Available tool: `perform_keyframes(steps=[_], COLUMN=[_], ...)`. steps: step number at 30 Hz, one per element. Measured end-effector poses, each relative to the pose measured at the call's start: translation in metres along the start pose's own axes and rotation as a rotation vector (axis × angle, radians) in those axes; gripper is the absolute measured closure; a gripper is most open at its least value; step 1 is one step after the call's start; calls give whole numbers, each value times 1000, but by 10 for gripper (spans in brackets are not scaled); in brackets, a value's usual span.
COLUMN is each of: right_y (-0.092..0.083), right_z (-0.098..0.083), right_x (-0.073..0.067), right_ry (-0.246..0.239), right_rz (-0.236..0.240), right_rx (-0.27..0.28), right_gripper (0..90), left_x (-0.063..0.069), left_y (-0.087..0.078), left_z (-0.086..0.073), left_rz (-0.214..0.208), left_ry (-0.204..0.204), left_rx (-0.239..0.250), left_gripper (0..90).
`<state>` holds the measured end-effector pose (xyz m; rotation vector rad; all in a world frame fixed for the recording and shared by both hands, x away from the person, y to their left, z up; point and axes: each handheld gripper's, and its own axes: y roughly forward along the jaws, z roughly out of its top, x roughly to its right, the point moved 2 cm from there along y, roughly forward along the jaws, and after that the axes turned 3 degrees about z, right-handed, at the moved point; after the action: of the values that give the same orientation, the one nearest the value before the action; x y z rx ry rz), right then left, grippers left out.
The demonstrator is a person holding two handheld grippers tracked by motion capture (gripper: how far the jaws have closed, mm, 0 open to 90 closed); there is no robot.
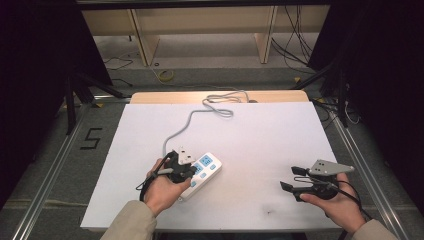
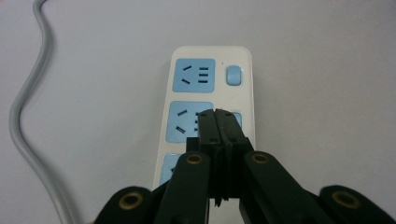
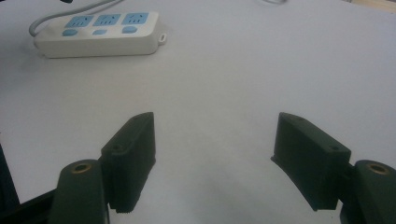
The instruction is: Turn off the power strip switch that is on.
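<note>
A white power strip (image 1: 206,169) with light-blue sockets lies on the white tabletop (image 1: 265,135), left of centre near the front. Its grey cord (image 1: 187,122) runs off toward the far edge and coils there. My left gripper (image 1: 191,172) hovers right over the strip. In the left gripper view its jaws (image 2: 219,116) are pressed together with nothing between them, tips above the middle socket (image 2: 189,122) and its switch. The end socket (image 2: 194,74) and blue switch (image 2: 233,75) lie beyond. My right gripper (image 1: 288,178) stands open at the front right, empty (image 3: 212,140), with the power strip (image 3: 98,32) farther off.
The cord (image 2: 18,116) curves along the strip's left side in the left gripper view. A wooden strip (image 1: 280,96) borders the table's far edge. Beyond it are shelf legs and loose cables (image 1: 295,45) on the floor. Metal rails (image 1: 360,160) flank the table.
</note>
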<state>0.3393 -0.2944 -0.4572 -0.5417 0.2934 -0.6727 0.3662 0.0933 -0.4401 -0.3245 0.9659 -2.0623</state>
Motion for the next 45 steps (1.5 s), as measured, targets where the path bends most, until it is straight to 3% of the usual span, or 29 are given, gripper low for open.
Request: perform_keyframes(steps=[45], right_y=[1], right_z=[-1], right_x=[0], right_ry=[1], right_rz=[3], right_rx=[-11], right_gripper=[300], left_x=[6], left_y=[21], left_z=[16], left_rz=[-46], left_ry=[15], left_rx=[-66], left_gripper=[900])
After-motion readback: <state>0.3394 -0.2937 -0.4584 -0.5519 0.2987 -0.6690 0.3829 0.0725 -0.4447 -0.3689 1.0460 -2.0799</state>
